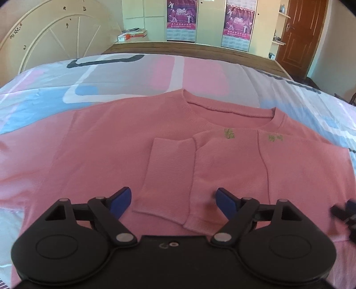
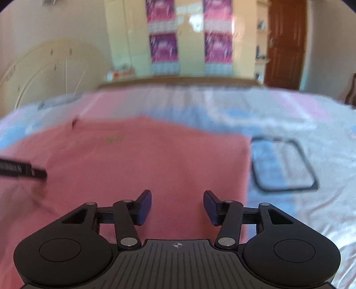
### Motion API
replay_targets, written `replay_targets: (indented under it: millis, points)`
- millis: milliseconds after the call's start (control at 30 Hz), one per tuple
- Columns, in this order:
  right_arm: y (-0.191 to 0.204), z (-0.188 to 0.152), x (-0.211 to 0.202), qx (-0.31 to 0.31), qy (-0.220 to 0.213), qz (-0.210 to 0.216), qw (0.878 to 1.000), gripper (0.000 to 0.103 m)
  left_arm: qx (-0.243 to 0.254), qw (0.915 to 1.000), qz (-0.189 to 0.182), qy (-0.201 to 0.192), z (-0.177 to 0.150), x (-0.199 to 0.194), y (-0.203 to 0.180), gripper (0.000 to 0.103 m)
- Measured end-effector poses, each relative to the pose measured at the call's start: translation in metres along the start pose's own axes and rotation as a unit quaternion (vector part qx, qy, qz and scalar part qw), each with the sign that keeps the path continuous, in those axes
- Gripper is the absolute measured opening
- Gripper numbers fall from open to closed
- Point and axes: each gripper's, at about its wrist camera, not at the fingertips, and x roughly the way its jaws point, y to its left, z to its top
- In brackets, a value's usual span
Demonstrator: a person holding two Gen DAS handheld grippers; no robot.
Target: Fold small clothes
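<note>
A pink sweatshirt [image 1: 93, 144] lies flat on the bed, neck opening away from me. Its right side and sleeve are folded in over the chest, with the cuff [image 1: 166, 175] lying in the middle. My left gripper [image 1: 173, 200] is open and empty, just above the cuff and lower hem area. In the blurred right wrist view the sweatshirt [image 2: 133, 164] fills the left and centre. My right gripper [image 2: 178, 205] is open and empty over its folded right edge. Part of the left gripper [image 2: 24, 170] shows at the left there.
The bed has a patterned pink, blue and white cover [image 1: 133, 73] [image 2: 300, 155]. A cream round headboard [image 1: 55, 37] stands at the left. A wooden footboard [image 1: 189, 47], wardrobe with posters [image 1: 181, 20] and a brown door [image 1: 302, 35] lie beyond.
</note>
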Motion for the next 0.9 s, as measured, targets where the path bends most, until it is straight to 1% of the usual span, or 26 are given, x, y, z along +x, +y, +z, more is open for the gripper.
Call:
replay_targets:
  millis: [33, 67, 100, 167, 267, 367, 467, 600, 667, 767, 900]
  points:
    - [0.003, -0.001, 0.004, -0.003, 0.012, -0.004, 1.0, 0.051, 0.0, 1.0, 0.002, 0.0, -0.001, -0.003, 0.002, 0.081]
    - [0.005, -0.002, 0.002, -0.009, 0.005, -0.009, 1.0, 0.052, 0.0, 1.0, 0.003, -0.002, -0.002, -0.007, 0.004, 0.081]
    - [0.007, 0.0, -0.001, -0.008, 0.008, -0.006, 1.0, 0.052, -0.002, 1.0, 0.004, -0.006, -0.002, -0.012, 0.007, 0.082]
    - [0.009, 0.003, -0.01, 0.007, -0.004, 0.02, 1.0, 0.052, -0.004, 0.9999, 0.008, -0.012, -0.003, -0.021, 0.013, 0.082]
    - [0.023, 0.006, -0.021, -0.002, -0.02, 0.027, 0.999, 0.052, -0.01, 0.9998, 0.013, -0.014, -0.004, -0.033, 0.026, 0.082]
    - [0.039, 0.009, -0.031, -0.001, -0.03, 0.048, 0.998, 0.052, -0.021, 0.9995, 0.018, -0.018, -0.005, -0.044, 0.044, 0.082]
    - [0.057, 0.013, -0.035, -0.008, -0.036, 0.064, 0.997, 0.052, -0.036, 0.999, 0.01, -0.024, -0.009, -0.053, 0.065, 0.083]
    - [0.087, 0.01, -0.035, -0.018, -0.034, 0.076, 0.996, 0.052, -0.035, 0.9991, 0.008, -0.022, -0.013, -0.048, 0.087, 0.083]
    - [0.101, 0.008, -0.034, -0.019, -0.033, 0.074, 0.996, 0.052, -0.029, 0.9994, 0.007, -0.016, -0.015, -0.041, 0.096, 0.083]
    - [0.122, 0.007, -0.027, -0.016, -0.023, 0.071, 0.997, 0.052, -0.035, 0.9994, 0.003, -0.005, -0.018, -0.03, 0.115, 0.083]
    - [0.156, 0.009, -0.017, -0.017, -0.017, 0.077, 0.997, 0.052, -0.047, 0.9987, -0.014, 0.012, -0.02, -0.023, 0.142, 0.081]
